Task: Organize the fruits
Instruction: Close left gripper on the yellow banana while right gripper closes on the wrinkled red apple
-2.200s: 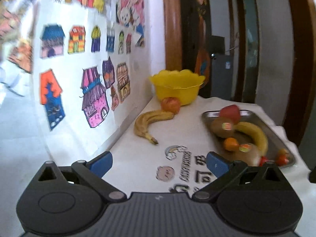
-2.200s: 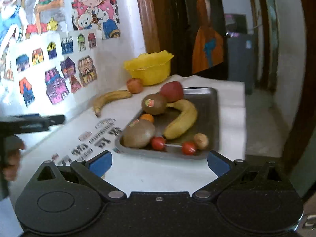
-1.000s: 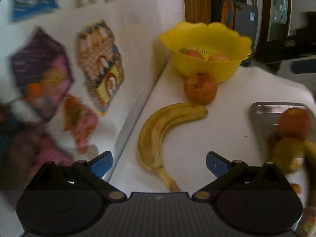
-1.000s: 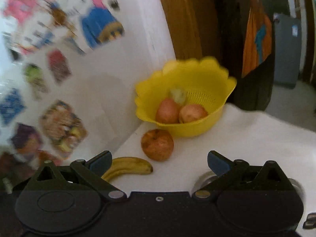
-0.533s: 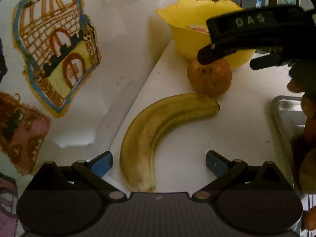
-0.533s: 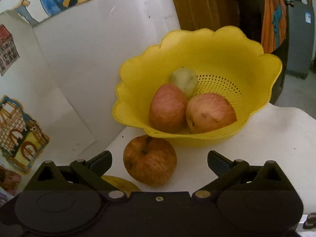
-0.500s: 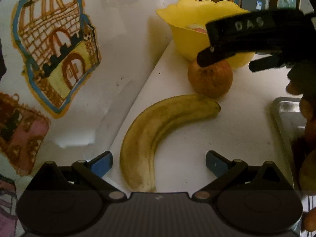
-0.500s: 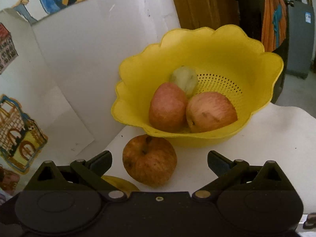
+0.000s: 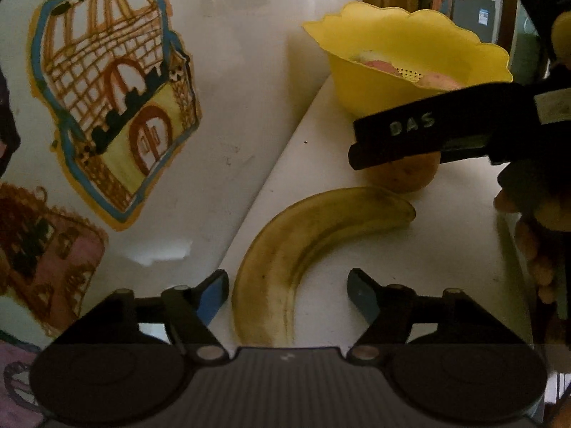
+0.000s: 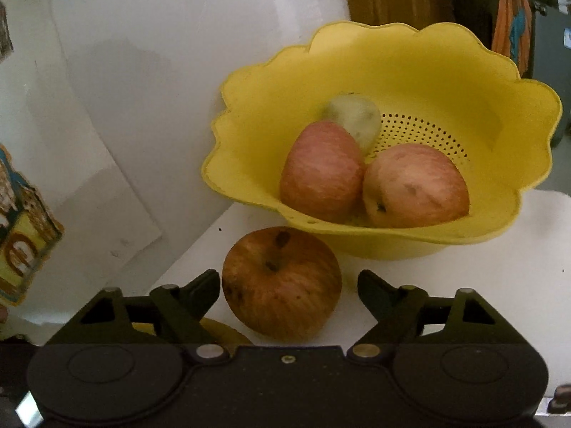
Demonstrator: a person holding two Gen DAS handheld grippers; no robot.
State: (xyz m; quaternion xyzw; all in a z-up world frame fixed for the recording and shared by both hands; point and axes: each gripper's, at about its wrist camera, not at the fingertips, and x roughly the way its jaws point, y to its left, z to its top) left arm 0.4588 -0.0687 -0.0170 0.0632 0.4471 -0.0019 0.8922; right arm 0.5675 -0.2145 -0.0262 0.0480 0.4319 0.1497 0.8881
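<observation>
A yellow, brown-flecked banana [image 9: 314, 228] lies on the white table beside the wall. Its lower end is between the blue pads of my left gripper [image 9: 287, 296], whose jaws are closing; the left pad is almost against the peel, the right pad stands apart. A wrinkled reddish apple [image 10: 282, 285] sits in front of the yellow bowl [image 10: 428, 71]. My right gripper [image 10: 287, 292] straddles it with jaws closing and small gaps on both sides. In the left wrist view a right gripper finger [image 9: 410, 132] crosses over that apple [image 9: 407, 174].
The bowl [image 9: 392, 85] holds two red apples [image 10: 414, 185] and a pale green fruit [image 10: 353, 117]. The wall with drawings [image 9: 114, 114] runs close along the left. A metal tray edge [image 9: 508, 242] and a person's hand [image 9: 535, 246] are at the right.
Both pairs of jaws have narrowed. The right gripper has come down closer, so the apple now sits between its fingers. The left gripper edged nearer the banana.
</observation>
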